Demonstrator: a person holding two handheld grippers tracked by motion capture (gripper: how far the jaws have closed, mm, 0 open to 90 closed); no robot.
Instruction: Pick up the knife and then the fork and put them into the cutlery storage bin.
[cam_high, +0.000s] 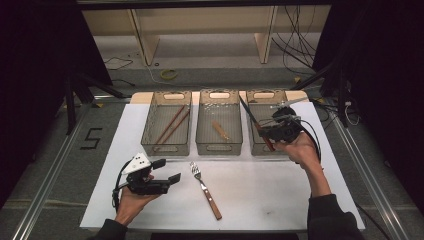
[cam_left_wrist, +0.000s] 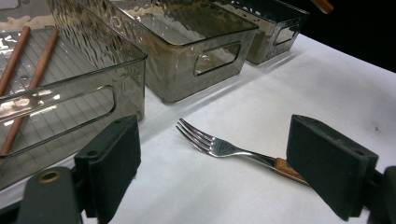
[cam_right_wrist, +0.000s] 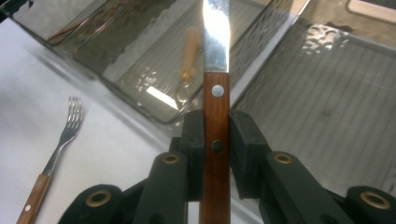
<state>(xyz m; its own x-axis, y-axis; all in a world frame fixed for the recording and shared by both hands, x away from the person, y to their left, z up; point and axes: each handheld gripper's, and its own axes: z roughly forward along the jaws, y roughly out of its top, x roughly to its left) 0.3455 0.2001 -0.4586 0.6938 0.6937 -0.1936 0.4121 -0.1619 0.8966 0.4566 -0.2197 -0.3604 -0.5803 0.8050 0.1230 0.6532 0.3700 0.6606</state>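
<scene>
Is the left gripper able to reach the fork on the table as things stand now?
Probably yes. The left gripper is open and holds nothing, and the fork lies on bare table just beside it, with nothing between them.

left bin (cam_high: 166, 145): two chopsticks (cam_high: 171, 125) inside, lying diagonally | middle bin (cam_high: 219, 145): one short wooden piece (cam_high: 220, 130) inside | fork (cam_high: 205, 189): flat on white surface (cam_high: 260, 195), near bins, tines toward middle bin | floor: loose cables (cam_high: 295, 42)
</scene>
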